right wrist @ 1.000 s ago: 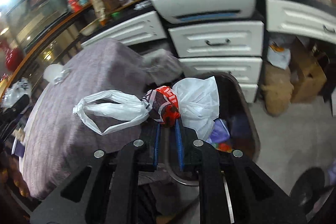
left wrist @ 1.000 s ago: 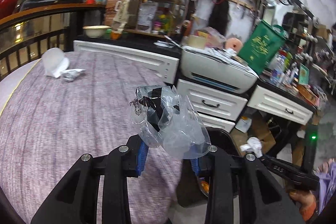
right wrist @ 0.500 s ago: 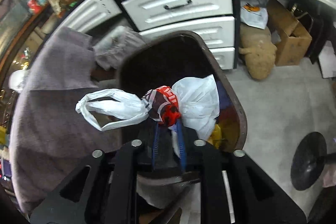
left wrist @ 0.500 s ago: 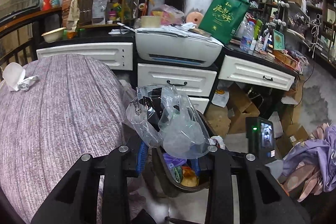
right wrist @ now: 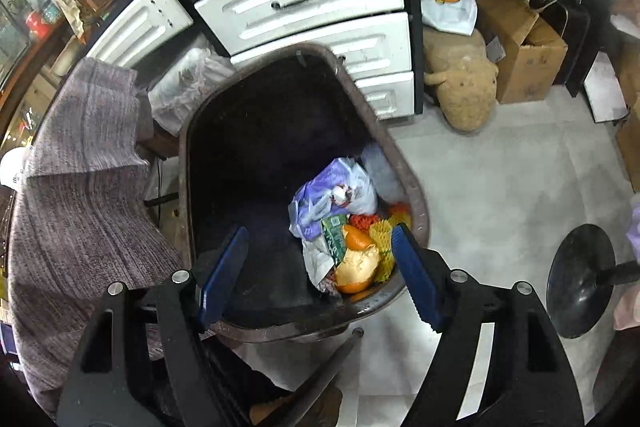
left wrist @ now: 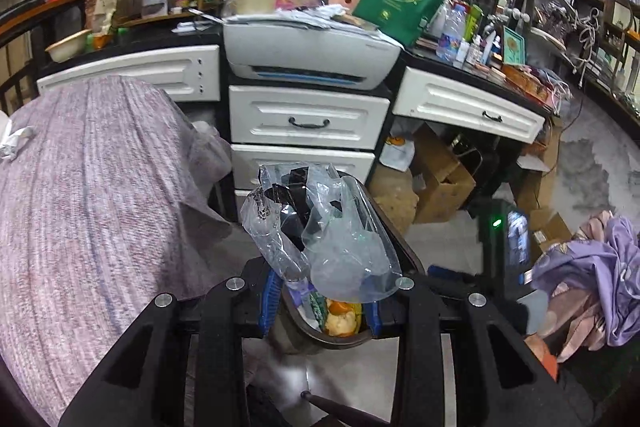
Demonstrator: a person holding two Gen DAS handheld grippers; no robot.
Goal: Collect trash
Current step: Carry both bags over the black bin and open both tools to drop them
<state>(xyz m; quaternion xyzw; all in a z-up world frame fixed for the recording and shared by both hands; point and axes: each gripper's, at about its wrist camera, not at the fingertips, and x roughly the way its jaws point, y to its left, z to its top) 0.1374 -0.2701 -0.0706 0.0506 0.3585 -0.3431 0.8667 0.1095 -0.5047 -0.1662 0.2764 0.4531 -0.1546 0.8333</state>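
One flimsy, slippery clear plastic bag stays pinched by its bunched bottom in my left hand-held gripper, while my right hand-held gripper has just opened empty over the bin.

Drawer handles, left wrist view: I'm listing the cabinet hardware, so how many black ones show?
2. One handle is on the drawer under the printer; the other handle is on the wide drawer to its right. The lower drawer's front is partly hidden by the clear bag.

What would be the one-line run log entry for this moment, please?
left gripper: shut on clear plastic bag, above trash bin | right gripper: jaws just opened, empty, over bin | white bag: not visible
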